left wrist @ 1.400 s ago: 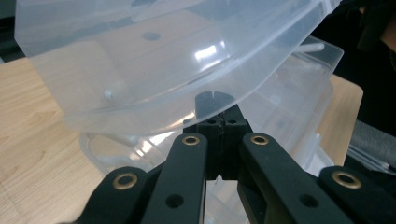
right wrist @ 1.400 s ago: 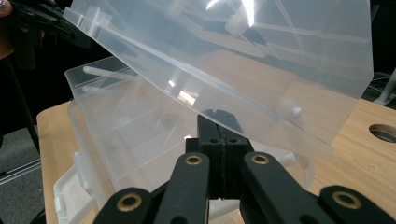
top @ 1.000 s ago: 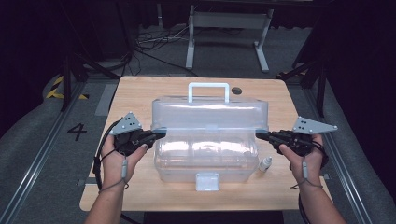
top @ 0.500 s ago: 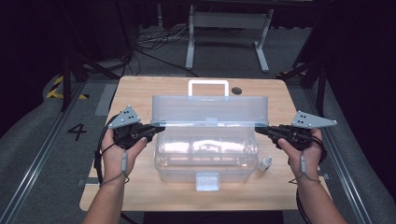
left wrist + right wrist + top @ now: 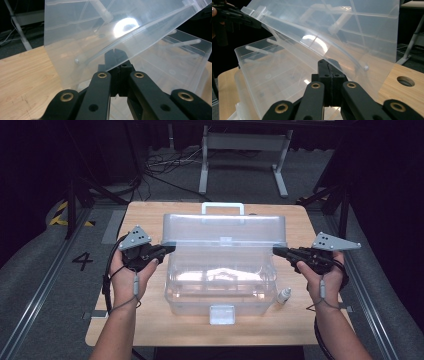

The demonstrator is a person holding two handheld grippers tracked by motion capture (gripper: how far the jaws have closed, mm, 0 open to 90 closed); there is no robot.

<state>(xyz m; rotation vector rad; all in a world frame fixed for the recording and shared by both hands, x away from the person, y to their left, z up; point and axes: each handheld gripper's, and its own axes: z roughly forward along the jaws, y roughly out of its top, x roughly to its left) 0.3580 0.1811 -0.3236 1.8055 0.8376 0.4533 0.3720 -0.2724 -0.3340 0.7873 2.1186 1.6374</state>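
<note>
High view: a wooden table (image 5: 150,320) stands on a grey floor (image 5: 40,270) marked with the numeral 4 (image 5: 82,261); dark surroundings, cables (image 5: 165,167) and a metal stand (image 5: 245,155) lie beyond the far edge. A clear plastic box (image 5: 220,280) occupies the table centre, its lid (image 5: 225,230) raised and tilted back toward the far edge, handle (image 5: 223,209) uppermost. The left gripper (image 5: 167,249) meets the lid's left end, the right gripper (image 5: 278,251) its right end — each with jaws pressed together under the lid rim, as the gripper views confirm. A small white bottle (image 5: 283,295) stands just beside the box's near right corner.
</note>
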